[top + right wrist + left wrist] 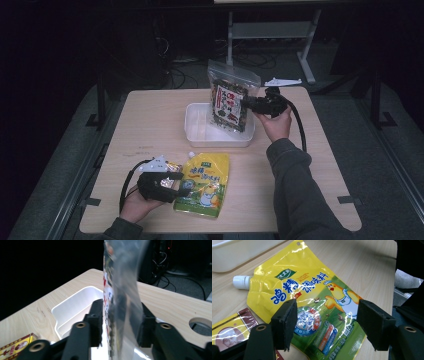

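A clear zip bag of dark dried food (229, 102) stands upright with its bottom in the white tray (197, 132). My right gripper (247, 103) is at the bag's right edge. In the right gripper view the bag (120, 277) hangs blurred between the jaws of that gripper (121, 315), which stand open close beside it. A yellow spouted seasoning pouch (202, 182) lies flat near the front edge. My left gripper (182, 183) sits at its left side, open. In the left gripper view the pouch (312, 297) lies beyond the wide-apart jaws of that gripper (325, 315).
A small red and yellow box (172, 167) lies just left of the pouch, under the left gripper. A white flat piece (282, 81) rests at the table's far edge. The tabletop has a round hole (201, 323) near the right gripper. Dark floor surrounds the table.
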### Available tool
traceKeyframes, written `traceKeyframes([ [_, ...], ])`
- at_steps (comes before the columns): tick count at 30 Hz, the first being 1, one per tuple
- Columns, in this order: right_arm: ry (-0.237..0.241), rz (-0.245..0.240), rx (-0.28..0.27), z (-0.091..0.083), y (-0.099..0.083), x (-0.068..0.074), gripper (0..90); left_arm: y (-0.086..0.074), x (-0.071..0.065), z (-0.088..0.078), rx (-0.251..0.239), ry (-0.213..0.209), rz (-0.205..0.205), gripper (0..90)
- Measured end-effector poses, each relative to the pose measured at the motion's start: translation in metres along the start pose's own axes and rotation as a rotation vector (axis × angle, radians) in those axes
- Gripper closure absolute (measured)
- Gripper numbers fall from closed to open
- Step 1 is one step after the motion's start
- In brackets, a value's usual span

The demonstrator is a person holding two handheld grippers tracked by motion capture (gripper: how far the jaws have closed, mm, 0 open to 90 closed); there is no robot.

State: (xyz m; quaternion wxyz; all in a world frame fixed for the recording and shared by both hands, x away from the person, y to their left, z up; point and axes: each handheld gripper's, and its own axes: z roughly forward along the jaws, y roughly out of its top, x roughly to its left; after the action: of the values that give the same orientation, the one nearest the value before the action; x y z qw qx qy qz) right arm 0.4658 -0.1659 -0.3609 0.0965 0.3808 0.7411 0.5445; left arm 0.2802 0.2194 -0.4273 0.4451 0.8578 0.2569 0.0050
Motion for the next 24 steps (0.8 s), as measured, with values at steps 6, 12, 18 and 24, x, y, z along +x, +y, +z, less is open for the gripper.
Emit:
traceKeyframes([
  [6,-0.014,0.003,0.018,-0.007,-0.002,-0.001,56.8,0.000,0.000,-0.001,-0.003,0.009,-0.001,32.0],
  [12,-0.004,0.018,0.038,-0.014,-0.005,-0.003,54.5,-0.001,0.001,-0.001,0.002,0.017,-0.003,31.7],
  [18,-0.003,0.020,0.037,-0.021,-0.007,-0.003,53.0,-0.002,0.003,-0.001,0.008,0.025,-0.004,31.5],
  [24,-0.004,0.029,0.044,-0.031,-0.013,-0.004,51.3,-0.002,0.003,-0.001,0.011,0.032,-0.003,30.8],
])
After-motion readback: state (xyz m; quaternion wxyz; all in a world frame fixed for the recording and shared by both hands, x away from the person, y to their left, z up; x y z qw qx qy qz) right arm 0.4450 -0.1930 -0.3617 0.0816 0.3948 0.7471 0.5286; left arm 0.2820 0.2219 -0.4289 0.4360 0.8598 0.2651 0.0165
